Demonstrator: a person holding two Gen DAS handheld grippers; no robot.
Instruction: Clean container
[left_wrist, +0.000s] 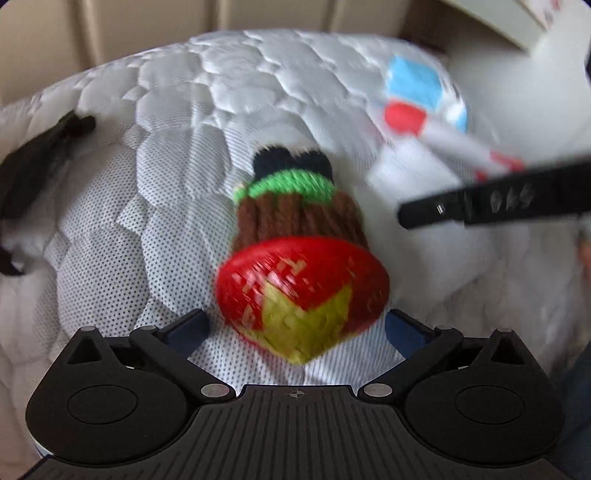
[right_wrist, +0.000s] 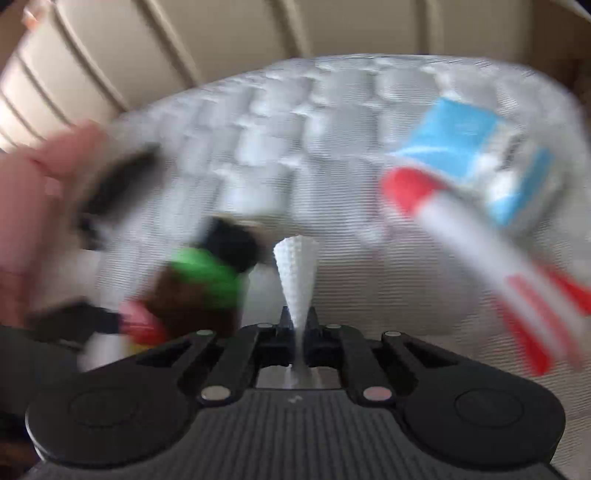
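Note:
A red strawberry-shaped toy (left_wrist: 303, 291) with a yellow-green leaf end lies on white quilted fabric (left_wrist: 166, 122), blurred. A knitted brown, green and black piece (left_wrist: 295, 206) touches its far side. My left gripper (left_wrist: 295, 328) is open, its fingers standing wide on either side of the toy's near end with small gaps. My right gripper (right_wrist: 297, 321) is shut on a pinched-up fold of the white dotted fabric (right_wrist: 295, 266). Its black finger (left_wrist: 480, 203) reaches in from the right of the left wrist view. The knitted piece (right_wrist: 199, 288) also shows in the right wrist view.
A blue and white carton (right_wrist: 476, 162) and a red-capped white tube (right_wrist: 480, 251) lie on the fabric at the right. A black strap (left_wrist: 40, 158) lies at the left. A person's hand (right_wrist: 37, 192) holds the left gripper. Beige panels stand behind.

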